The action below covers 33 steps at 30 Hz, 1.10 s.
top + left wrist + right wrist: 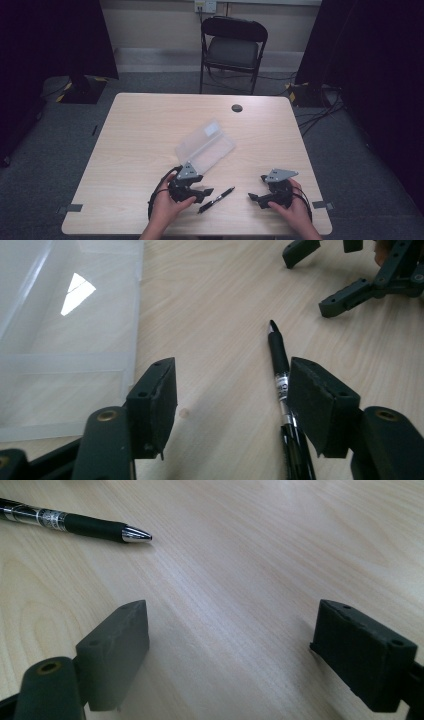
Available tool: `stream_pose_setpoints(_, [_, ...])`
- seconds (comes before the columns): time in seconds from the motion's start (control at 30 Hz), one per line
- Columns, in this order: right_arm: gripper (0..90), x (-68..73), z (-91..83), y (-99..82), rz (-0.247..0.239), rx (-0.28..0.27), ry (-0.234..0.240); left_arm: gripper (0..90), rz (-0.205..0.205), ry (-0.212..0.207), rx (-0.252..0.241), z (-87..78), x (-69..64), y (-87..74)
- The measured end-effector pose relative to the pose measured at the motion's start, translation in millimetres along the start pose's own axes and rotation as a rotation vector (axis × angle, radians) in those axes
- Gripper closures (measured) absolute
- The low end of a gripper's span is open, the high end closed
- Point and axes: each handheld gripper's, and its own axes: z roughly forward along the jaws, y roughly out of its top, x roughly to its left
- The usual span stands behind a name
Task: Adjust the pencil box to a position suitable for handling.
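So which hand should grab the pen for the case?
Left, probably. The pen lies on the table right beside the left tongs, close by one open jaw, with the case just past that hand. The right tongs, also open, sit farther off, beyond the pen's tip.

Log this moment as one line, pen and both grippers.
pen: flat on table, beside open case | left gripper: open, pen by one jaw, unheld | right gripper: open, empty

The high view looked forward and down on the counter (pixel 150 125). Both gripper views sat close above it, sharing the pen (pixel 278 352).
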Motion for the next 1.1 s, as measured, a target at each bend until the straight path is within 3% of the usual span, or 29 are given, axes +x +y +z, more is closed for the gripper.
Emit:
stream_pose_setpoints(0.17, [14.1,0.1,0.0,0.0,0.001,0.0,0.0,34.3,0.018,-0.004,0.012,3.9,-4.8,-3.0])
stream_pose_setpoints(1.1, [14.0,0.0,0.2,0.0,0.001,-0.001,0.002,31.5,0.038,-0.032,0.051,15.3,-19.5,-13.5])
